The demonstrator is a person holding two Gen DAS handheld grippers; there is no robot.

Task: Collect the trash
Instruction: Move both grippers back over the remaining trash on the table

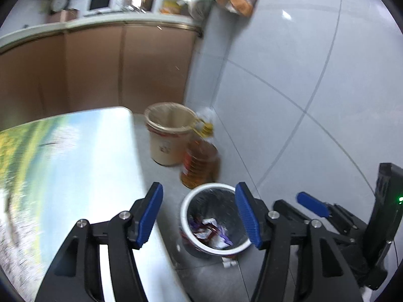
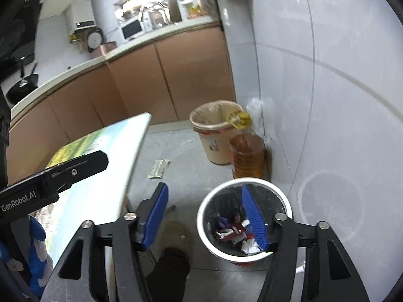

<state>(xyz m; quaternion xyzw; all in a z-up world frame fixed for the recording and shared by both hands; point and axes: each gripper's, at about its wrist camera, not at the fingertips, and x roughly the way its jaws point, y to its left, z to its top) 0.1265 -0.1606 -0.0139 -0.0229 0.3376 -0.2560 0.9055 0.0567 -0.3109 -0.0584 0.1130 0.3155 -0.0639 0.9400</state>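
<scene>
Right wrist view is showing the bin (image 2: 245, 220) sitting low and right of centre, on the floor (image 2: 176, 146) close to the white wall (image 2: 327, 75). Crumpled wrappers (image 2: 234, 231) are lying in its bottom. The right gripper (image 2: 207, 217) is hanging above it with its blue fingers (image 2: 156, 216) spread wide and gripping nothing; one finger is overlapping the bin's mouth, the other is standing to the left of the rim. Just above the bin in the frame, an oil bottle (image 2: 248, 151) is standing against the wall, touching or nearly touching a beige bucket (image 2: 214, 133). A flat scrap (image 2: 158, 168) is lying on the floor left of centre. The table (image 2: 100, 163) is running along the left side, with the left gripper's black body crossing it.

Left wrist view is showing the same bin (image 1: 215, 220) low and centre, beside the table edge (image 1: 136, 163). The left gripper (image 1: 199, 216) is also gaping wide and carrying nothing. Cabinets (image 1: 100, 70) are filling the upper left.
</scene>
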